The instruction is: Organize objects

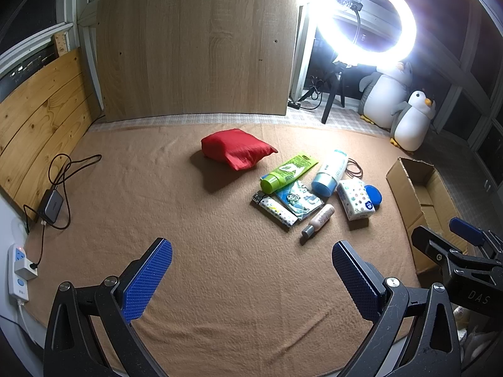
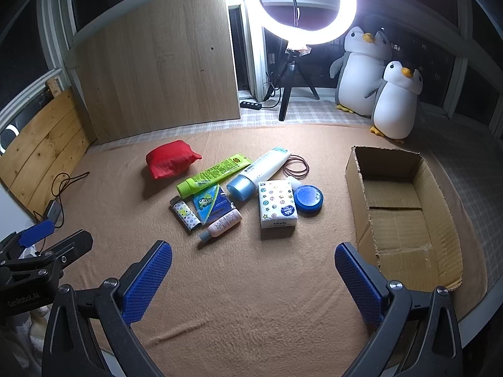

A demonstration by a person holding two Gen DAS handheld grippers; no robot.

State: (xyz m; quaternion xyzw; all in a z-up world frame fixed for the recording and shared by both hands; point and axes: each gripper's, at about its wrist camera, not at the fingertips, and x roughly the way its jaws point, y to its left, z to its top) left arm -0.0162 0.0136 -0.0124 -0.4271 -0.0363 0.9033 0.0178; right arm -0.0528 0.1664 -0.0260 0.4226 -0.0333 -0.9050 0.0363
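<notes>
cardboard box (image 2: 405,210) lies open, nothing inside; tissue pack (image 2: 277,204), blue tin (image 2: 308,198), tubes just beside it. left hand-held gripper (image 1: 251,278), right hand-held gripper (image 2: 253,279) both released.

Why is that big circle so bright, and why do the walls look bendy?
Left wrist view: the ring light glares white, blowing out its surroundings; the red pouch casts a shadow toward the camera. Right wrist view: same glare; the fisheye lens curves the window frames.

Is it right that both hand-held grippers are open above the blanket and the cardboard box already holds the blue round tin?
Not quite. The cardboard box is empty in the right wrist view; the blue round tin lies on the blanket beside the tissue pack. Both the left hand-held gripper and right hand-held gripper are open.
</notes>
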